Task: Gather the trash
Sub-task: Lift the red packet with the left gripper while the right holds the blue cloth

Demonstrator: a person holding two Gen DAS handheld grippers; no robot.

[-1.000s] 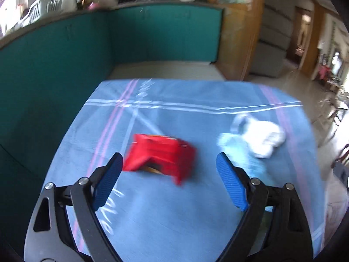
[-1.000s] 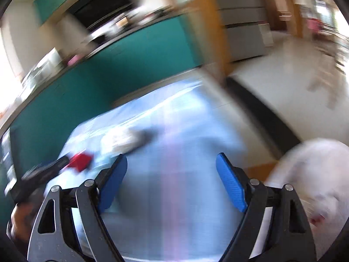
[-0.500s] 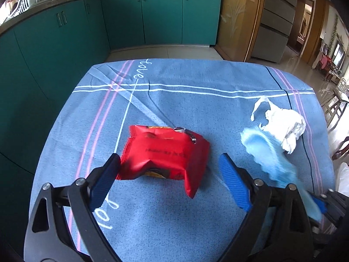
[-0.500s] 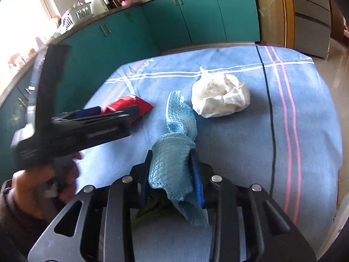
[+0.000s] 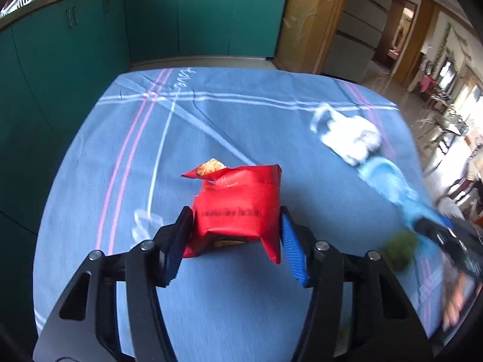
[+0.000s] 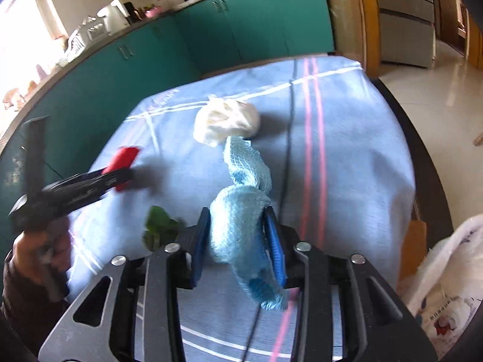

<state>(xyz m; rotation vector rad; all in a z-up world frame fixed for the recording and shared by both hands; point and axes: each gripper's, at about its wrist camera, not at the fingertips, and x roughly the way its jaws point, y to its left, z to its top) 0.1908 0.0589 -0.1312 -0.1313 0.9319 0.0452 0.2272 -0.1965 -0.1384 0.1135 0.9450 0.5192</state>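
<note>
The left hand-held gripper [image 5: 234, 242] is closed onto the red snack wrapper [image 5: 238, 211], its two blue pads pressing the packet's left and right sides, so the packet's short width lies across the jaws and its torn, open top points away from the camera. The wrapper sits just above the blue striped cloth [image 5: 145, 138] that covers the counter, near the middle of it; whether its lower edge touches the cloth cannot be told.

The right hand-held gripper [image 6: 238, 244] is clamped on a pale blue mesh rag [image 6: 241, 220]. The rag's long axis runs forward along the fingers, its free end trailing toward the crumpled white tissue [image 6: 226, 120], which lies straight ahead of the right gripper, near the far right part of the counter. A small green leaf scrap [image 6: 160, 226] lies just to the left of the right gripper's fingers, between the two tools.

The relation that matters next, as I judge it, is where the white plastic bag [image 6: 446, 283] is: it hangs off the counter's near right edge, just beside the right gripper and well apart from the left one. So the rag has the short path, down and to the right, while the wrapper must cross the counter's whole width. The tissue and leaf remain uncollected, and both lie nearer the right hand
</note>
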